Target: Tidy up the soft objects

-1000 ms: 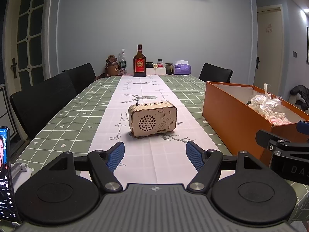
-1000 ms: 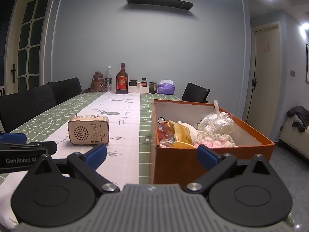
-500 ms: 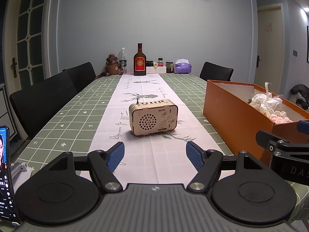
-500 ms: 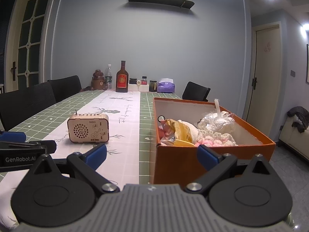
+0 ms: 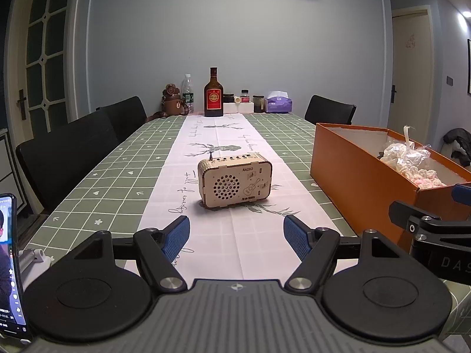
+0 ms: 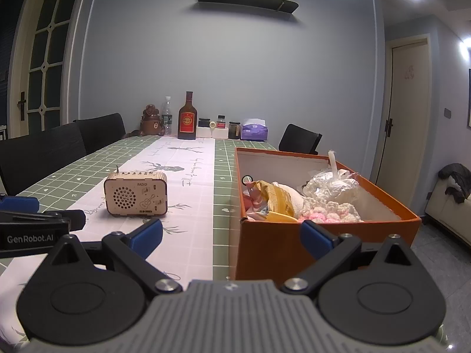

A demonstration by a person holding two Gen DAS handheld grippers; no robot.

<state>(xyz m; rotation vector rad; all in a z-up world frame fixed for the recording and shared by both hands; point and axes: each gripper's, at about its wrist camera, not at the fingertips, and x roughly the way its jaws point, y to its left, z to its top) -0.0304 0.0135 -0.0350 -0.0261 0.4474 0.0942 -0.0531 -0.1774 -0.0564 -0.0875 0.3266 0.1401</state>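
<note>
An orange box (image 6: 294,244) stands on the table's right side and holds soft things: a pink and cream crochet piece (image 6: 329,210), a clear bag of white knitwear (image 6: 332,186) and a yellow packet (image 6: 276,198). The left wrist view shows the same orange box (image 5: 353,173) with the bagged knitwear (image 5: 407,157) inside. My left gripper (image 5: 237,236) is open and empty, low over the white runner in front of a wooden radio (image 5: 234,184). My right gripper (image 6: 231,234) is open and empty, just before the box's near wall.
The wooden radio (image 6: 135,194) sits mid-table. A red-label bottle (image 5: 213,97), a water bottle (image 5: 187,91), a brown bear figure (image 5: 172,103), jars and a purple tissue pack (image 5: 278,104) line the far end. Black chairs (image 5: 67,153) flank the table. A phone (image 5: 8,264) stands at left.
Both grippers have drifted slightly lower, so the table contents sit a little higher in view. Both stay open and empty.
</note>
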